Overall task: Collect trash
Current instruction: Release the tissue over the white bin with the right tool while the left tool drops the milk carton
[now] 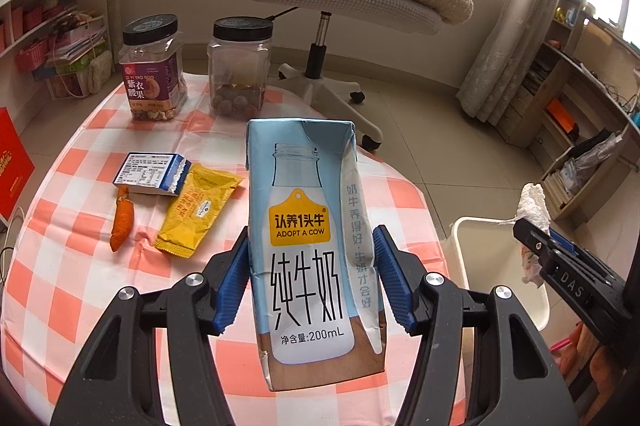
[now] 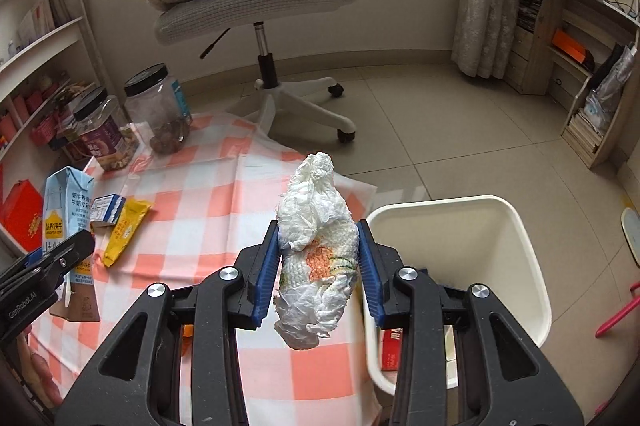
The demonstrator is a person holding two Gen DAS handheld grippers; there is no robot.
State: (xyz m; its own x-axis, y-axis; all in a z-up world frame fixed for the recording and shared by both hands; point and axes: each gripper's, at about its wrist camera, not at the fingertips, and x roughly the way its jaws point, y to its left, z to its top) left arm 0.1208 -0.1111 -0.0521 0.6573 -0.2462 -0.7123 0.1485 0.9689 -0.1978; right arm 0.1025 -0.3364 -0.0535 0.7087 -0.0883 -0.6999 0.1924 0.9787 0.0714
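My left gripper (image 1: 310, 276) is shut on a light-blue milk carton (image 1: 308, 226), held upright above the checked tablecloth (image 1: 80, 286). My right gripper (image 2: 318, 268) is shut on a crumpled white tissue wad (image 2: 316, 246) with an orange print, above the table's right edge beside the white bin (image 2: 520, 246). On the cloth lie a yellow wrapper (image 1: 196, 205), a small blue-and-white box (image 1: 150, 171) and a piece of orange peel (image 1: 121, 220). The carton (image 2: 68, 209) and left gripper (image 2: 52, 266) show at the left of the right wrist view; the tissue (image 1: 532, 205) and bin (image 1: 464, 258) at the right of the left wrist view.
Two black-lidded clear jars (image 1: 154, 69) (image 1: 239, 69) stand at the table's far edge. Beyond is a swivel chair (image 2: 260, 5) piled with a fleece blanket and a plush toy. Shelves line the left (image 1: 52, 25) and right (image 2: 580, 45) walls. The bin holds a red item (image 2: 390, 348).
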